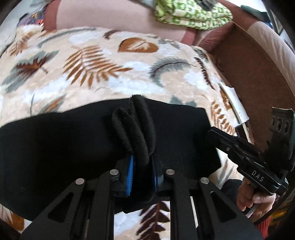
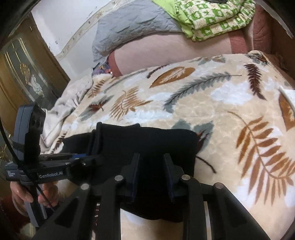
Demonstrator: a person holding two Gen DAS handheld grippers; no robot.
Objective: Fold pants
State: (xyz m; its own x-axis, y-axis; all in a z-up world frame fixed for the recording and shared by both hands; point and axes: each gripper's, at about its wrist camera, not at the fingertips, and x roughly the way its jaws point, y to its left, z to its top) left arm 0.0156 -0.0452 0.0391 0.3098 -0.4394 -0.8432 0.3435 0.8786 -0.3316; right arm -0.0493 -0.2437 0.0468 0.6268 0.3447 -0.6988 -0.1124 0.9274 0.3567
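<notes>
Black pants (image 1: 64,144) lie folded on a leaf-patterned blanket (image 1: 92,61). My left gripper (image 1: 142,158) is shut on a bunched ridge of the pants' edge, which sticks up between its blue pads. My right gripper (image 2: 151,162) sits over the right end of the pants (image 2: 156,140), its jaws a little apart with black cloth between them; whether they pinch it is not clear. The right gripper also shows in the left wrist view (image 1: 212,132), at the pants' right edge. The left gripper also shows in the right wrist view (image 2: 88,157).
A folded green-and-white quilt (image 1: 193,14) lies on the pink sofa back (image 1: 110,18). A grey quilted cloth (image 2: 132,27) lies beside it. A brown sofa arm (image 1: 258,73) stands to the right. A wooden cabinet with glass (image 2: 27,73) stands at the left.
</notes>
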